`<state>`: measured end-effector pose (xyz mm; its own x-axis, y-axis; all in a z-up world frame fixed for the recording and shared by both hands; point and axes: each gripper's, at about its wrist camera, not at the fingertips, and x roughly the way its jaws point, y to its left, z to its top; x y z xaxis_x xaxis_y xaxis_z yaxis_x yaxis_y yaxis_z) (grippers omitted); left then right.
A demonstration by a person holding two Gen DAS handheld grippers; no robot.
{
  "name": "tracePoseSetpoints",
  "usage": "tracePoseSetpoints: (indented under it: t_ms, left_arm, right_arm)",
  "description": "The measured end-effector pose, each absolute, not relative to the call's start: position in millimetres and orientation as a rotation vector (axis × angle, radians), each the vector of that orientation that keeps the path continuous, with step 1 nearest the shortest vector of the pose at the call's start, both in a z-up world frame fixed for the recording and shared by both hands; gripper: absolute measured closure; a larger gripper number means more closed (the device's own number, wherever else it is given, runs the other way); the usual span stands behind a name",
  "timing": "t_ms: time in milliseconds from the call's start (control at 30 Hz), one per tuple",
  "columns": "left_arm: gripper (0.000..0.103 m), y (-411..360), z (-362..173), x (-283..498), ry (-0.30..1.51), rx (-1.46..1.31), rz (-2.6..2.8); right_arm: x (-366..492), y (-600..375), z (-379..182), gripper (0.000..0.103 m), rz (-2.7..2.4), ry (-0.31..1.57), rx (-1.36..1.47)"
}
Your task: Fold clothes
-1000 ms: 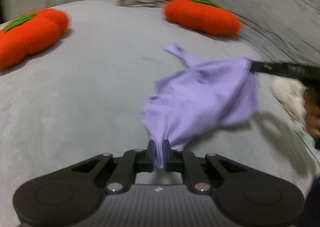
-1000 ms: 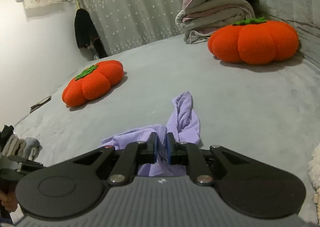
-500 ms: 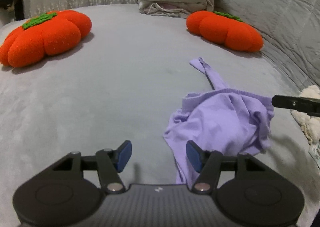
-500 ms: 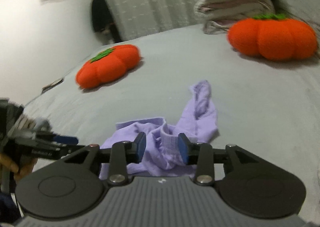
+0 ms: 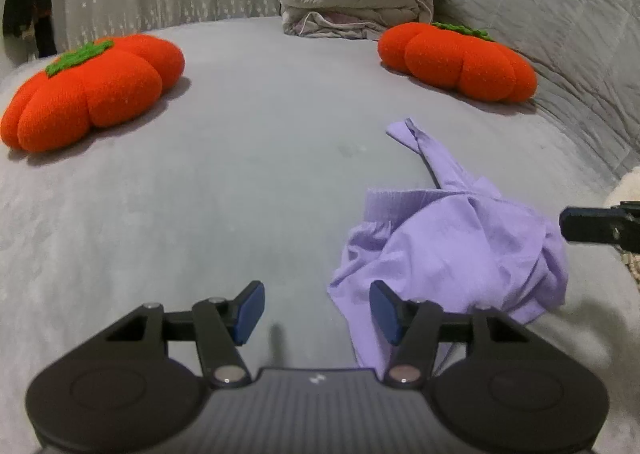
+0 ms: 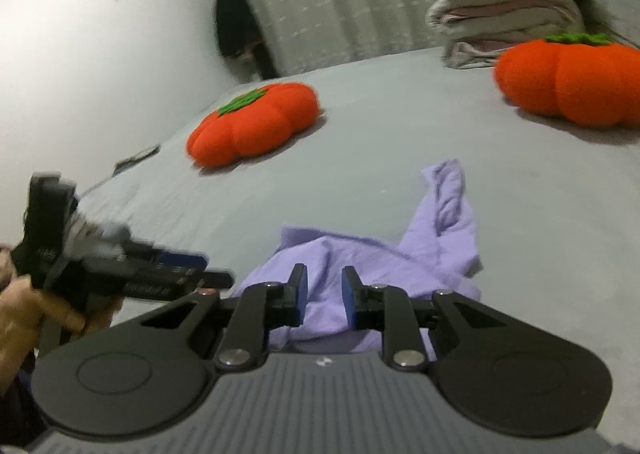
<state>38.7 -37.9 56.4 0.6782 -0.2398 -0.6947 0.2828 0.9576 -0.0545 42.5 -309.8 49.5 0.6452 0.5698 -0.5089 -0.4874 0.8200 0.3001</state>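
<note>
Both grippers (image 5: 316, 310) (image 6: 324, 290) low, angled over crumpled garment (image 5: 452, 250).

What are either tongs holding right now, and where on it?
Nothing. Left tongs open beside the purple garment; right tongs, jaws just closing, gape over it without gripping.

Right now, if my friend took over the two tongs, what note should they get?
Left tongs: open, holding nothing; only grey bed shows between the pads, with the purple garment just to their right.
Right tongs: jaws apart and just narrowing; the cloth lies beneath, not pinched.
Things: the garment sits crumpled on the bed, its ribbed waistband showing and one twisted end trailing away. Two orange pumpkin cushions and a pile of folded bedding lie further back.
Done: both tongs have let go of the cloth.
Left: spread it flat, then fold; no fold is made yet.
</note>
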Motion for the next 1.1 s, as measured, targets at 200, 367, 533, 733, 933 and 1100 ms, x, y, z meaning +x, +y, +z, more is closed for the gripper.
tracePoseSetpoints:
  t_ms: [200, 367, 533, 733, 933, 1100]
  left_arm:
    - [0.042, -50.9, 51.5, 44.8, 0.745, 0.057, -0.309]
    - [0.067, -63.2, 37.1, 50.1, 0.769, 0.047, -0.342]
    - [0.098, -75.5, 35.0, 44.6, 0.799, 0.123, -0.386]
    - [0.099, -58.4, 46.5, 36.8, 0.826, 0.093, -0.417]
    - [0.099, -48.4, 51.6, 26.7, 0.865, 0.041, -0.431]
    - [0.054, -35.4, 53.5, 30.5, 0.848, -0.042, -0.391]
  right_arm:
    - [47.9, -319.1, 46.7, 0.072, 0.512, 0.652, 0.169]
    - [73.2, -355.8, 26.1, 0.054, 0.285, 0.762, 0.373]
    - [82.1, -357.2, 16.7, 0.065, 0.315, 0.823, 0.403]
    - [65.3, -336.9, 30.0, 0.098, 0.427, 0.753, 0.271]
    - [45.3, -321.9, 39.4, 0.1, 0.544, 0.691, 0.147]
    - [16.4, -303.6, 47.6, 0.102, 0.706, 0.594, 0.011]
